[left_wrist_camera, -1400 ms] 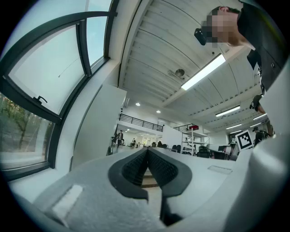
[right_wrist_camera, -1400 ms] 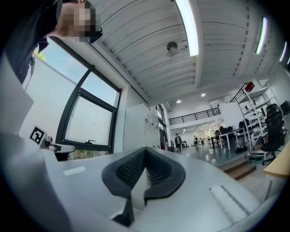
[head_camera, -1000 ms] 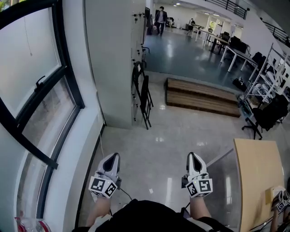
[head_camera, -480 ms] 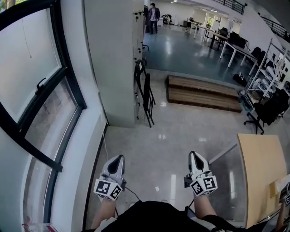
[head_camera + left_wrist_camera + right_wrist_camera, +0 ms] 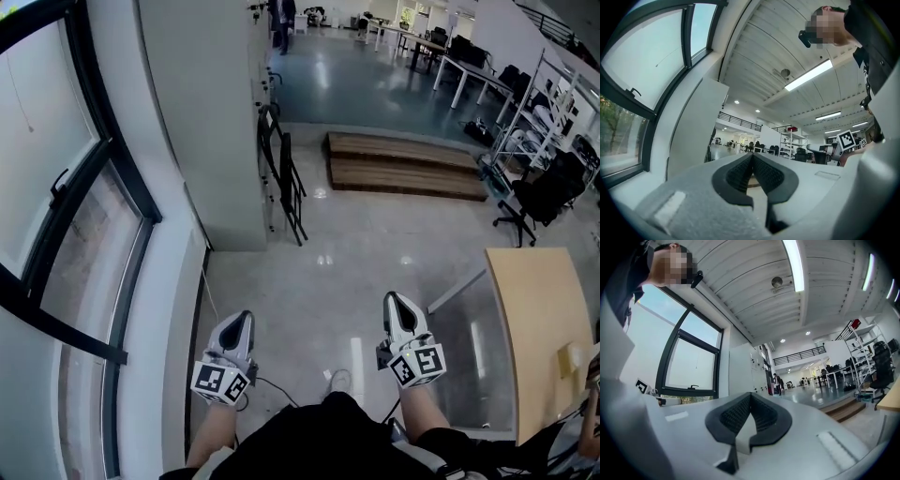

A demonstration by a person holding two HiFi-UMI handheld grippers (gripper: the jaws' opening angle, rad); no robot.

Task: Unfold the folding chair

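Since the earlier frame the folding chair (image 5: pixel 284 183) had slid left and slightly up in the head view, and the walking person far behind it had reached the picture's top edge. Nearest, the left gripper (image 5: pixel 240 321) and right gripper (image 5: pixel 395 300) pointed forward side by side, each with its jaws pressed together on nothing, their cubes showing black-and-white square markers. Well ahead, the chair was black, folded flat, standing against the grey pillar (image 5: pixel 211 122), left of the wooden step (image 5: pixel 403 164).
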